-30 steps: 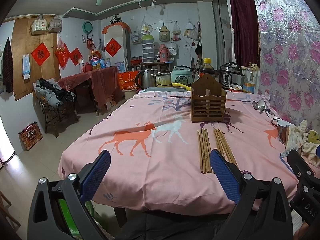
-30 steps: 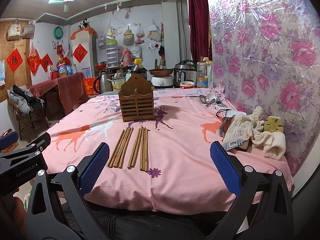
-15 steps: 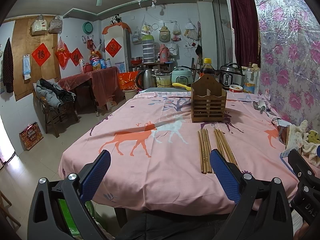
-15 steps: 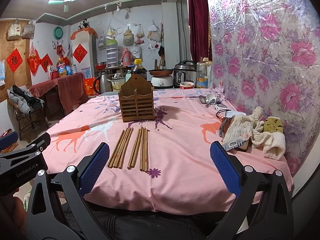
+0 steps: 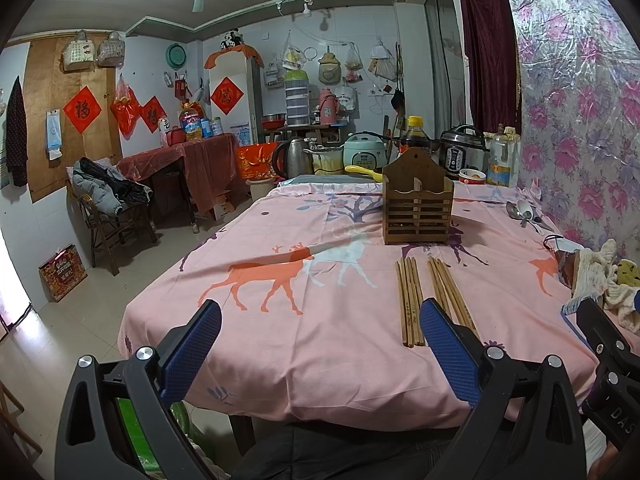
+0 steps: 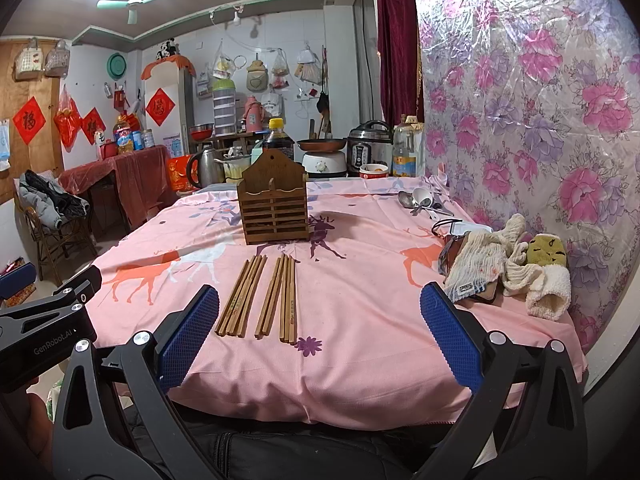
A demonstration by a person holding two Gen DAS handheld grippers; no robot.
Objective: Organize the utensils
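Two bundles of wooden chopsticks (image 5: 409, 299) (image 6: 258, 296) lie side by side on the pink tablecloth, near its front edge. Behind them stands a slatted wooden utensil holder (image 5: 417, 208) (image 6: 273, 210), upright; what is inside it is hidden. Metal and white spoons (image 5: 522, 212) (image 6: 420, 200) lie at the far right of the table. My left gripper (image 5: 320, 344) is open and empty at the table's front edge, left of the chopsticks. My right gripper (image 6: 320, 340) is open and empty, just in front of the chopsticks.
Rags and a sponge (image 6: 508, 260) lie at the table's right side by the flowered wall. Cookers, a kettle and bottles (image 6: 368, 148) line the far end. A chair with clothes (image 5: 104, 200) stands on the floor at left.
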